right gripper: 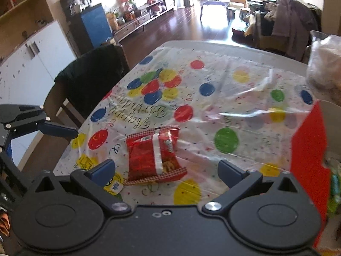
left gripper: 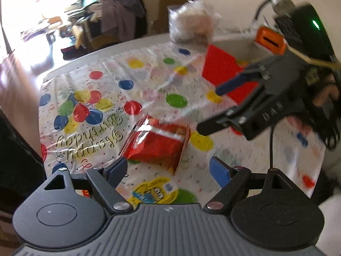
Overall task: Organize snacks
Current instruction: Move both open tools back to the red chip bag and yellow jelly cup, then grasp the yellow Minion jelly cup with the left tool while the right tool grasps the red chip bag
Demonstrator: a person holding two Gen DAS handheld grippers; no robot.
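A red snack packet (left gripper: 157, 144) lies flat on the balloon-print tablecloth (left gripper: 110, 98); it also shows in the right wrist view (right gripper: 154, 155). My left gripper (left gripper: 170, 168) is open, its fingers just short of the packet on either side. My right gripper (right gripper: 166, 168) is open and empty, hovering just behind the packet; it shows in the left wrist view (left gripper: 210, 108) at the right. A red box (left gripper: 221, 70) stands at the table's far right, with snacks inside (right gripper: 334, 187). A clear bag of pale snacks (left gripper: 191, 24) sits beside the box.
A yellow round sticker (left gripper: 155, 191) lies on the cloth near the front edge. A dark chair (right gripper: 89, 74) stands at the table's left side. White cabinets (right gripper: 32, 64) and living-room furniture fill the background.
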